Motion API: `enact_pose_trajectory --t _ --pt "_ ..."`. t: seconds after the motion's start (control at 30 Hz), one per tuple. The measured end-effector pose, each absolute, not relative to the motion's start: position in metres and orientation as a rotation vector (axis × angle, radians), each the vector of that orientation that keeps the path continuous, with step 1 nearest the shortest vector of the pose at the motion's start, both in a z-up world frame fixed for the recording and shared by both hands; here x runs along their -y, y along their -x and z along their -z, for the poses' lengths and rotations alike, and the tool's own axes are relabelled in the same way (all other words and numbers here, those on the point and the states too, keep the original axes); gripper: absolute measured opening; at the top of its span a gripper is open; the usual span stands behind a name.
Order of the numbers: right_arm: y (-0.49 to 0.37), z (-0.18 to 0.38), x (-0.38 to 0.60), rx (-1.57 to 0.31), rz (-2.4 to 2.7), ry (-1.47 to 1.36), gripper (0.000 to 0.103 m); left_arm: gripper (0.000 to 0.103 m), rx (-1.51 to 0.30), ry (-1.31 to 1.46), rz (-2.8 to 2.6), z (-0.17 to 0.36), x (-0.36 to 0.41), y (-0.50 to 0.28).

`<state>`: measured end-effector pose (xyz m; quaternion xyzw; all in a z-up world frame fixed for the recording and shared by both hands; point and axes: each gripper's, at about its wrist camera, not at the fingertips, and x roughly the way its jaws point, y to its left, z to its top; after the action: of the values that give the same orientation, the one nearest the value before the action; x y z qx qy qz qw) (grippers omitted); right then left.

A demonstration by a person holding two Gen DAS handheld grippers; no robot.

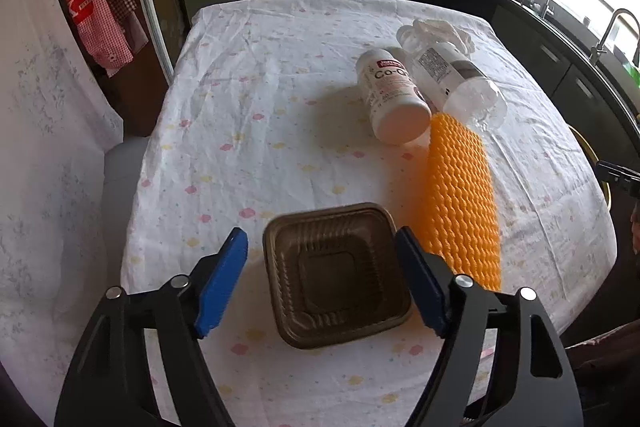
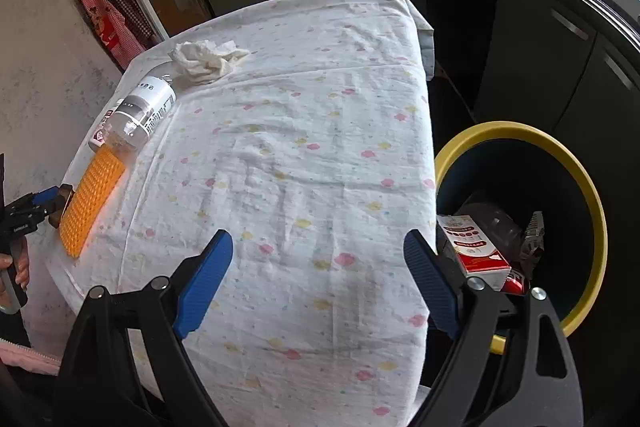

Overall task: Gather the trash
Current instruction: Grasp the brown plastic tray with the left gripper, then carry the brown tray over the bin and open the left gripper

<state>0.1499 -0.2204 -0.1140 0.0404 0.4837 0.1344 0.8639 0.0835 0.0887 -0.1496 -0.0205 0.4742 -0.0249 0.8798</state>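
With a carton [image 2: 474, 253] already in the bin [image 2: 592, 195], my left gripper [image 1: 320, 279] spreads around the brown tray [image 1: 336, 275], my right gripper [image 2: 320, 279] gapes empty, and bottles [image 1: 452, 75], orange netting [image 1: 460, 195] and tissue [image 2: 206, 61] remain.

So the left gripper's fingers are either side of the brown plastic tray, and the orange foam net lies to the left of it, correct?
Not quite. In the left wrist view the orange foam net lies to the right of the brown plastic tray, not the left. The rest holds: the left gripper has its fingers either side of the tray, not yet pressing on it.
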Motion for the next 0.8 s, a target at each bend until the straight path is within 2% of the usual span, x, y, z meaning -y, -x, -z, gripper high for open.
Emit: enact_pose_trajectory --t 0.13,0.23,0.3,0.37,0.4,0.47,0.8 --pt "-0.15 0.113 0.219 -1.014 -0.285 -0.083 0.083 0.075 -0.992 0.058 0.033 0.149 -0.098 -0.083" --pt "-0.15 0.114 0.217 -1.013 -0.288 -0.085 0.083 0.065 -1.028 0.085 0.012 0.156 -0.105 -0.084" --pt "-0.15 0.114 0.216 -1.013 -0.29 -0.085 0.083 0.045 -1.061 0.101 -0.003 0.164 -0.108 -0.086" --pt "-0.15 0.113 0.215 -1.012 -0.295 -0.084 0.083 0.031 -1.062 0.084 -0.04 0.167 -0.109 -0.085" --pt "-0.149 0.113 0.215 -1.011 -0.296 -0.083 0.083 0.019 -1.07 0.083 -0.05 0.168 -0.109 -0.085" --pt "-0.148 0.112 0.214 -1.007 -0.295 -0.081 0.083 0.006 -1.063 0.111 -0.059 0.166 -0.112 -0.083" --pt "-0.137 0.106 0.23 -0.968 -0.267 -0.133 0.083 0.005 -0.913 0.001 0.008 0.11 -0.065 -0.072"
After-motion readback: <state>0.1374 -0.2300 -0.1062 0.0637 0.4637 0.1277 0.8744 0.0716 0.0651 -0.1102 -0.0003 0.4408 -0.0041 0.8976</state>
